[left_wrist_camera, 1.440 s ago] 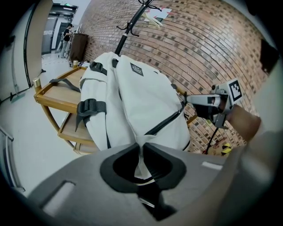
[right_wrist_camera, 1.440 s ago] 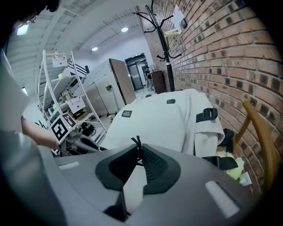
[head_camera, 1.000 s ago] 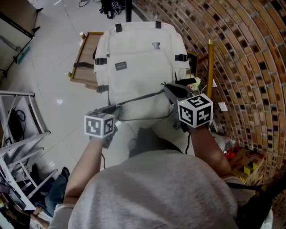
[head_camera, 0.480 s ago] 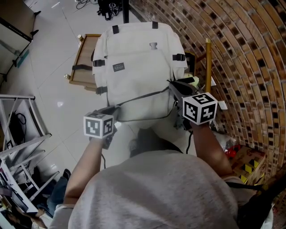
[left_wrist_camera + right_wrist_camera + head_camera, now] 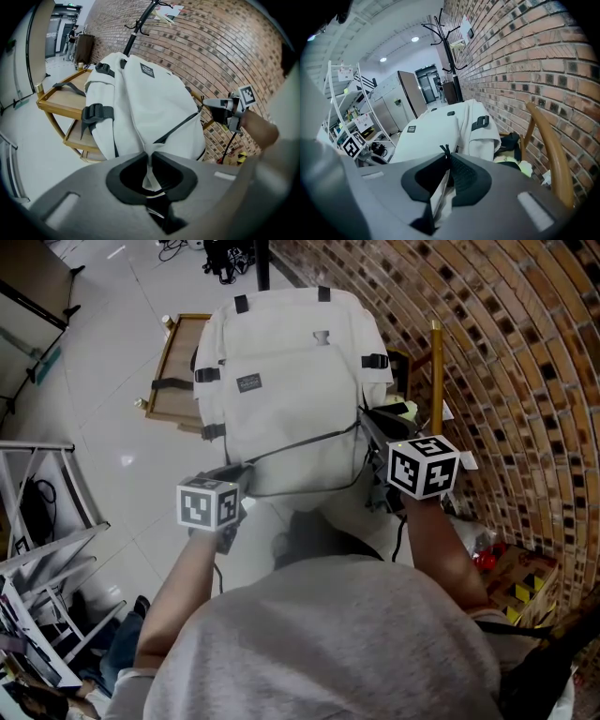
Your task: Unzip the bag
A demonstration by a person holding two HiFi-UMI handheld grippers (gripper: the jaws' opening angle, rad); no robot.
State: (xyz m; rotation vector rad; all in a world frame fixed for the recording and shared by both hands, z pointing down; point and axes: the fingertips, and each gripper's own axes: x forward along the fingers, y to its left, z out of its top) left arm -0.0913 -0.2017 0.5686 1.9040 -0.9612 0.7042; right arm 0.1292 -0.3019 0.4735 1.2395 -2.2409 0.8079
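The white bag point(image 5: 281, 381) is stood on a wooden chair point(image 5: 178, 352) beside the brick wall point(image 5: 487, 352), with its top turned to the near side. A fold of its cloth at the near left corner is pinched by the left tool point(image 5: 149, 157), whose jaws are drawn narrow on it. The right tool point(image 5: 446, 157) is closed on a small dark tab, taken to be the zip pull point(image 5: 446, 149), at the right side of the bag; some pale cloth is also caught lower between its jaws. The zip point(image 5: 300, 442) is seen as a dark line running between the two tools.

The step in hand is judged to be the drawing of the pull along the track, round the right side. It is best done with the cloth held taut by the left tool, so that the track is kept straight. The pull is best led along the line of the teeth, not lifted away from them. At the bend a slower draw is advised, lest cloth be caught in the slider.

Nothing of the bag's inside is shown, so its contents cannot be told; the front pocket appears closed. A dark thing and a yellow-green thing point(image 5: 520, 166) are seen low down, just to the right of the bag
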